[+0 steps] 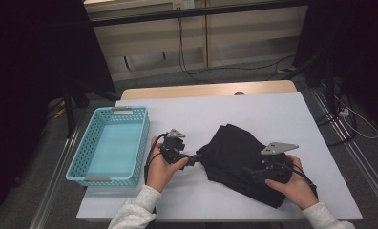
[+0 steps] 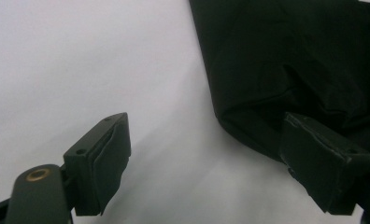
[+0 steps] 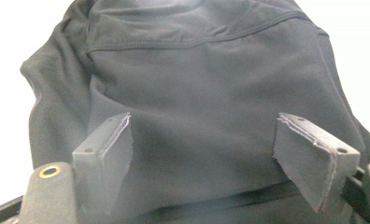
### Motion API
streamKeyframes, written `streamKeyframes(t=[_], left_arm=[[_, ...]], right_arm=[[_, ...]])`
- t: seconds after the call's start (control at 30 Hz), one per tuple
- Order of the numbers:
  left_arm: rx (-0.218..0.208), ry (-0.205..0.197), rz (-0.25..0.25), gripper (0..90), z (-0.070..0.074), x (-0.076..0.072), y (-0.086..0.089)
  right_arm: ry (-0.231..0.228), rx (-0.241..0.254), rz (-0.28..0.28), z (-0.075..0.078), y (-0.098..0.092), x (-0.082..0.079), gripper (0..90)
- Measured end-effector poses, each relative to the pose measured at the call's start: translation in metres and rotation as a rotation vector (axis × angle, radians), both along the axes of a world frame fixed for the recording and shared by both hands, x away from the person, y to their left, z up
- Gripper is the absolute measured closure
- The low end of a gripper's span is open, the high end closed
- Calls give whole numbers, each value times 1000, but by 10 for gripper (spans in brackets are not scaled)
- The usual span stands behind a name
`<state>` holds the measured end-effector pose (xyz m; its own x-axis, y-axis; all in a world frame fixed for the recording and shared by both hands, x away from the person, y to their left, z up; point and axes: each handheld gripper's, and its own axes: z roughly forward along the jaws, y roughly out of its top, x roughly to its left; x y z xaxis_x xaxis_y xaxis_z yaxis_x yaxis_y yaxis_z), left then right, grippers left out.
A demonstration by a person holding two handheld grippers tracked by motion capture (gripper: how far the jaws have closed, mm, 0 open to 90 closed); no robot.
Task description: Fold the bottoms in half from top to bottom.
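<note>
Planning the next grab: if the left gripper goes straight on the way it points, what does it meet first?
Probably the black garment's near edge: the open left gripper has one jaw already beside it.

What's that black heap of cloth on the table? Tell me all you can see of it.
The black garment is a soft, matte, stretchy-looking fabric, loosely folded into a rumpled pile on the white table, right of the blue basket. The right gripper view shows a stitched seam curving across its upper part and smooth layers below. The left gripper sits at its left edge with open jaws, one over the cloth. The right gripper hangs over its near part, jaws open. What kind of garment it is I cannot tell.
</note>
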<state>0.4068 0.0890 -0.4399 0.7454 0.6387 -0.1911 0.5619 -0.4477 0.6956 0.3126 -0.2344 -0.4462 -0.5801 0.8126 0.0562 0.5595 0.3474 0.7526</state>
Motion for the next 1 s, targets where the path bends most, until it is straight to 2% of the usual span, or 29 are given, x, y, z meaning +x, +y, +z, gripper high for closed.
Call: streamKeyframes(t=[0.1,0.37,0.43,0.57,0.7,0.8,0.9,1.0], left_arm=[[19,9,-7,184,-5,0,-6],[31,6,-24,259,-13,3,-16],[52,-16,-25,292,-13,2,-19],[31,3,-18,466,-13,1,-18],[11,77,-17,697,-11,-2,-19],[11,107,-11,827,-10,-1,-17],[18,114,-3,858,-7,0,-14],[17,91,30,860,-3,5,-6]], right_arm=[[-4,10,-9,2,-1,-1,202],[0,15,-11,2,-5,-6,205],[0,14,-10,2,-6,-8,207],[-3,16,-5,3,-7,-10,213],[-8,15,-6,3,-7,-11,213],[-11,16,-6,4,-8,-12,214],[-12,13,-7,4,-7,-12,214],[-18,13,-5,5,-5,-12,214]])
